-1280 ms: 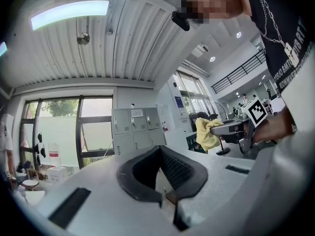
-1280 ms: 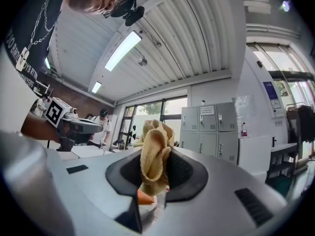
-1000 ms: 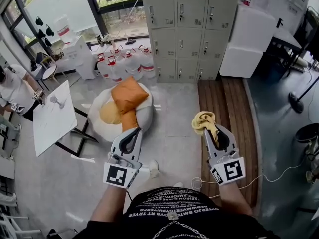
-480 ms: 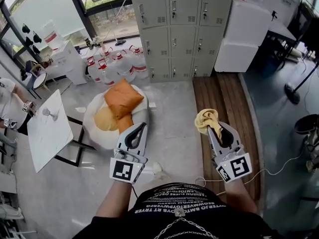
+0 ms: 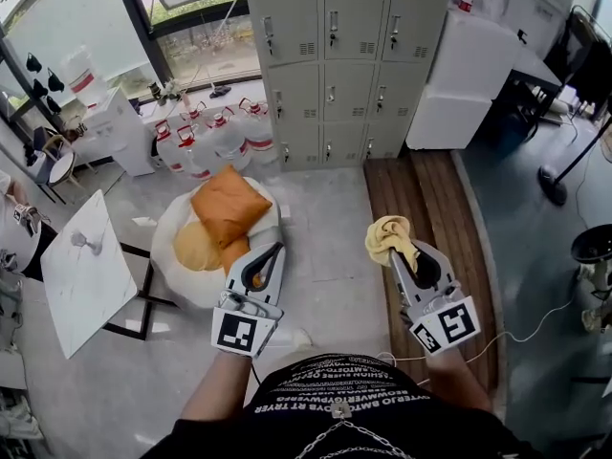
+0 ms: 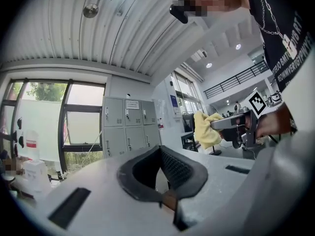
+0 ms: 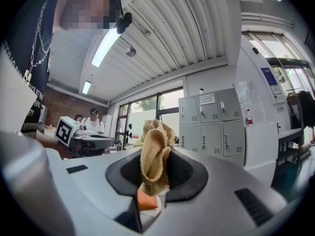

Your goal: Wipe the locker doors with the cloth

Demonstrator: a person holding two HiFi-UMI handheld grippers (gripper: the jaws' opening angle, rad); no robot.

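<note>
The grey lockers (image 5: 330, 65) stand against the far wall, some way ahead of both grippers; they also show in the left gripper view (image 6: 125, 132) and the right gripper view (image 7: 209, 122). My right gripper (image 5: 393, 248) is shut on a bunched yellow cloth (image 5: 387, 234), held above the floor beside the wooden platform. In its own view the cloth (image 7: 155, 151) sticks up from between the jaws of the right gripper (image 7: 156, 173). My left gripper (image 5: 275, 250) hangs over the beanbag's edge, jaws together and holding nothing. From the left gripper (image 6: 158, 168) I see the cloth (image 6: 205, 129) to the right.
A white beanbag (image 5: 167, 247) with orange cushions (image 5: 225, 207) lies left of centre. Water jugs (image 5: 210, 132) line the window wall. A white table (image 5: 81, 271) stands at left. A wooden platform (image 5: 426, 208), a white cabinet (image 5: 469, 75) and a floor cable (image 5: 516, 328) are at right.
The person has stepped forward, so the lockers and beanbag sit nearer and lower in view. Both grippers stay raised in front; the cloth remains held in the right one.
</note>
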